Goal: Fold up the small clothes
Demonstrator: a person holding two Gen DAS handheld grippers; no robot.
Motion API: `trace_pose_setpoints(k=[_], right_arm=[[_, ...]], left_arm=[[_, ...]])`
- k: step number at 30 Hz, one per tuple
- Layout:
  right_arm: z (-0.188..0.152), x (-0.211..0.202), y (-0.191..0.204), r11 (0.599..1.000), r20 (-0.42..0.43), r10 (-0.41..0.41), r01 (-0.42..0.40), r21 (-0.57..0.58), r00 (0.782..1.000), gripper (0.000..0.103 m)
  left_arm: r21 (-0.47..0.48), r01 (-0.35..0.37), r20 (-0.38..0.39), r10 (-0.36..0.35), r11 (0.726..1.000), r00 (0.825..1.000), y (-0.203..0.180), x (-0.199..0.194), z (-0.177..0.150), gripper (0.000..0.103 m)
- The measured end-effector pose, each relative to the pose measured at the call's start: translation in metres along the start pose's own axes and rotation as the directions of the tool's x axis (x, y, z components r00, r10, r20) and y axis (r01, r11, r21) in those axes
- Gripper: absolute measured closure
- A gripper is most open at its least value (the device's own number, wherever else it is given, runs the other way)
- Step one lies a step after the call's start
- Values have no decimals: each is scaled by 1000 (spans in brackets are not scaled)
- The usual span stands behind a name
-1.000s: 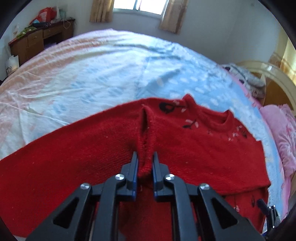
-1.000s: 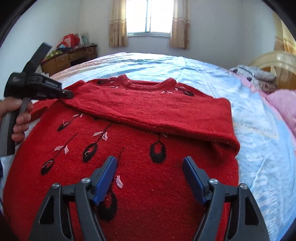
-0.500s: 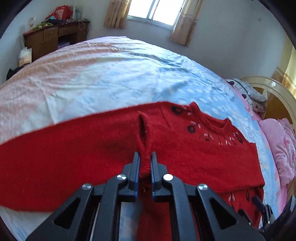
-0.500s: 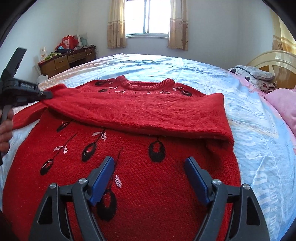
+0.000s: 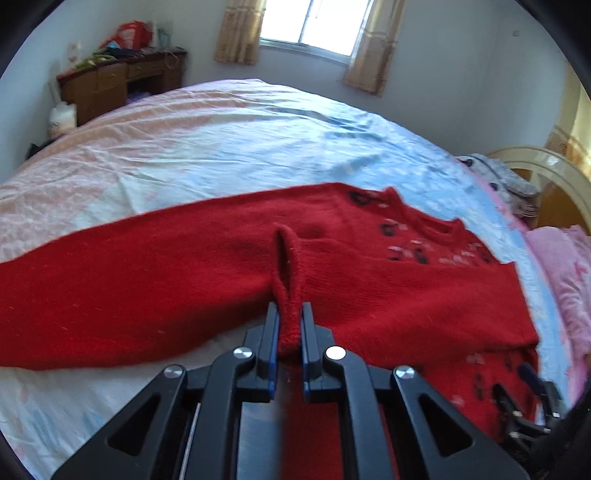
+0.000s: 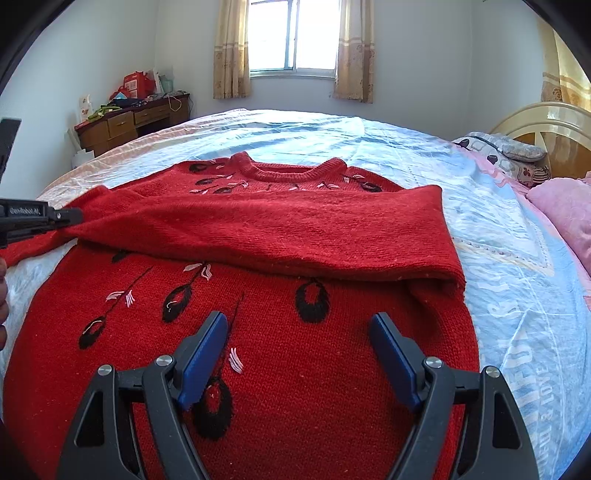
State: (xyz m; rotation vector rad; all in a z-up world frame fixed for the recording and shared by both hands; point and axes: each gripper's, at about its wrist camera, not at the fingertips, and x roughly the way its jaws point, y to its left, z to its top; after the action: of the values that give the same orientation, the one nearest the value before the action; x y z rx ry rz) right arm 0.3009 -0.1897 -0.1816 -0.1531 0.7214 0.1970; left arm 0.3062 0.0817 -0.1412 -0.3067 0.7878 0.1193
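Right wrist view, left to right: left gripper [image 6: 75, 216] pinches the cuff of the folded sleeve [image 6: 295, 236] across the red sweater [image 6: 295, 369] on the bed [image 6: 498, 258]; right gripper [image 6: 299, 354] hovers spread, empty. Knit looks soft, limp, stretchy; grip edges.

the left gripper [image 5: 290, 328] points down at a slant, its jaws squeezed tight on a pinch of red knit. the right gripper [image 6: 299, 350] points down too, jaws wide apart, holding nothing.

bed sheet [image 6: 480, 221] | wooden desk [image 6: 129, 123] | window [image 6: 293, 35] | pink pillow [image 6: 565, 206]
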Motion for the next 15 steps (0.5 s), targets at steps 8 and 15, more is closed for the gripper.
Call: trace_pose_setpoints(k=[8, 15], right_arm=[[-1, 0, 0, 1000, 2, -4, 4, -1, 1000, 22], [3, -4, -2, 1000, 3, 4, -4, 5, 1000, 21]], left_arm=[[39, 11, -46, -9, 999, 999, -1, 3, -6, 67], [70, -91, 35, 89, 993, 995, 32, -41, -1, 31]])
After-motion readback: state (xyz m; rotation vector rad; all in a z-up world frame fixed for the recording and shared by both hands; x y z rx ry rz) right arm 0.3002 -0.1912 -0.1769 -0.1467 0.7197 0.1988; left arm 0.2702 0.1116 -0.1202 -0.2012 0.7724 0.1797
